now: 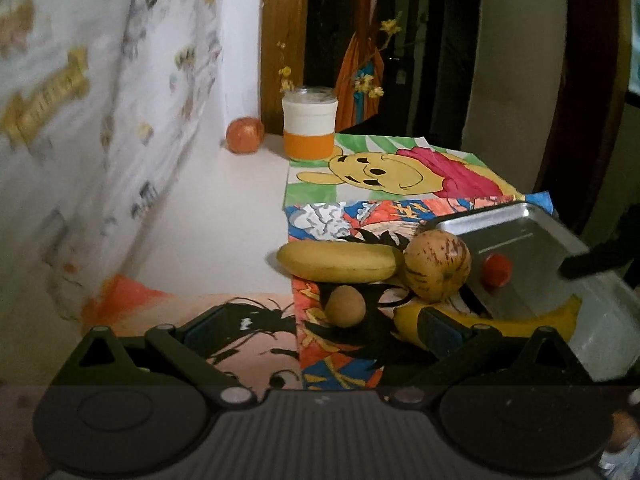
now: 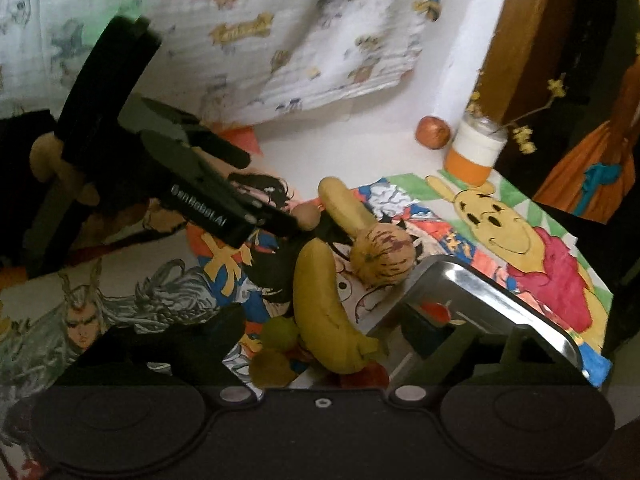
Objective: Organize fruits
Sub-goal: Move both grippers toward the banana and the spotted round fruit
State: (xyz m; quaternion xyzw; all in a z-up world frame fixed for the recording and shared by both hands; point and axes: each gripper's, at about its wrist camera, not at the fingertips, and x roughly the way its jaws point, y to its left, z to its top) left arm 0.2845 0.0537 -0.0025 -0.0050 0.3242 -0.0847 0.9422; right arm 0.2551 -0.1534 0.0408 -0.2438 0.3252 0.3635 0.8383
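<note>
On the picture-covered table lie two bananas [image 1: 340, 261] [image 2: 326, 312], a striped yellow apple [image 1: 437, 265] [image 2: 382, 256] and a small brown round fruit [image 1: 345, 305] [image 2: 306, 216]. A metal tray [image 1: 532, 232] [image 2: 480, 292] at the right holds a small red fruit [image 1: 497, 270] [image 2: 438, 311]. My left gripper [image 1: 320, 332] is open, just short of the brown fruit; it also shows in the right wrist view [image 2: 276, 216]. My right gripper [image 2: 320, 340] is open over the nearer banana, its right finger inside the tray. Small green and orange fruits [image 2: 276, 350] lie below it.
An orange-and-white cup [image 1: 309, 128] [image 2: 476, 152] with dry flowers and a reddish apple [image 1: 245, 135] [image 2: 433, 130] stand at the back by the wall. A printed cloth [image 1: 100, 120] hangs along the left side. The table's right edge drops off beyond the tray.
</note>
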